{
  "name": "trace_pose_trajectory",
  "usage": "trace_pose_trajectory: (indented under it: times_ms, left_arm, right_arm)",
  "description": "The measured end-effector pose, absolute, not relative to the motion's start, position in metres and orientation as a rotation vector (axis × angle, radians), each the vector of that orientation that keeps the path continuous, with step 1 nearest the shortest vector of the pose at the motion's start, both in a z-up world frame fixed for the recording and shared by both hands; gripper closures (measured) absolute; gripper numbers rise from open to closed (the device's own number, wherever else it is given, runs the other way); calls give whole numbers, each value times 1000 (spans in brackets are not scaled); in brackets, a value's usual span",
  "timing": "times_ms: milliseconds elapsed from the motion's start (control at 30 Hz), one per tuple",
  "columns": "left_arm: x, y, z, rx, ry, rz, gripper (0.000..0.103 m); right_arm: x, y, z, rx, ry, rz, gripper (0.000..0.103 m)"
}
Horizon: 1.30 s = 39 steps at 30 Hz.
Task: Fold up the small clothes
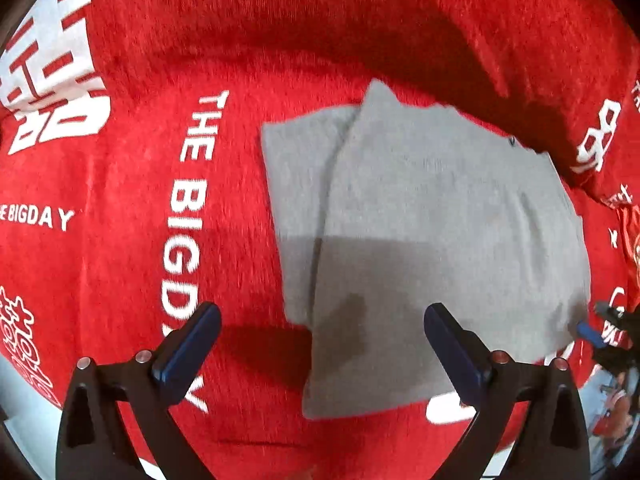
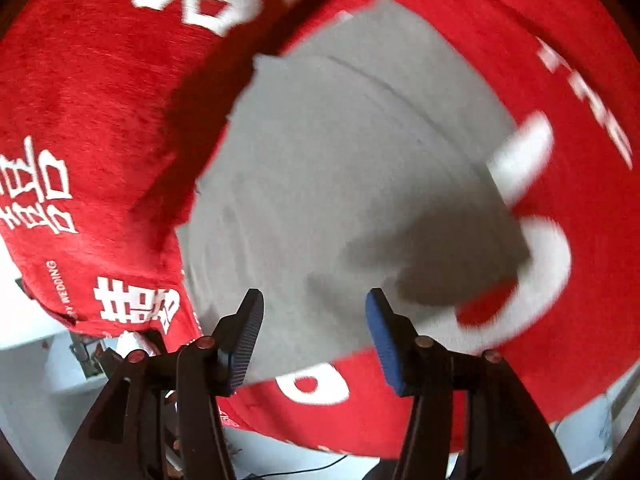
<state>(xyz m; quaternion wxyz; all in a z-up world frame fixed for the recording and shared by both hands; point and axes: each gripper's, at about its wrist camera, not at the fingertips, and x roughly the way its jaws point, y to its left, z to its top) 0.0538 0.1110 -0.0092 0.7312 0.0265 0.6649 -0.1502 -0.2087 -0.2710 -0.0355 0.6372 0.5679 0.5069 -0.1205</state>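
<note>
A small grey garment lies folded flat on a red cloth with white lettering. One layer overlaps another along a seam on its left side. My left gripper is open and empty, hovering above the garment's near edge. The right gripper's tip shows at the garment's right edge in the left wrist view. In the right wrist view the garment fills the middle, blurred by motion. My right gripper is open and empty just above the garment's near edge.
The red cloth covers the whole work surface and rises in a fold behind the garment. The surface's edge and a pale floor with a cable show below the right gripper.
</note>
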Motion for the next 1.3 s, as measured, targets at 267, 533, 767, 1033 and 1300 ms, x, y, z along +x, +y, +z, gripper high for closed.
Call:
trace_pose_trajectory:
  times_ms: [267, 533, 767, 1033, 1300]
  left_arm:
    - [34, 127, -31, -12, 1575, -389, 17]
    - [21, 121, -44, -70, 1595, -459, 49]
    - [19, 129, -36, -153, 1577, -499, 94]
    - [-4, 139, -55, -65, 1616, -458, 96]
    - [-9, 146, -32, 6, 1580, -483, 95]
  right_arm:
    - [-257, -291, -52, 1459, 1088, -458, 46]
    - [-245, -293, -65, 1487, 1050, -503, 46]
    - [-218, -292, -33, 1200, 1170, -444, 95]
    - [-242, -303, -63, 1175, 1256, -482, 95]
    - [-239, -296, -27, 1051, 1301, -466, 95]
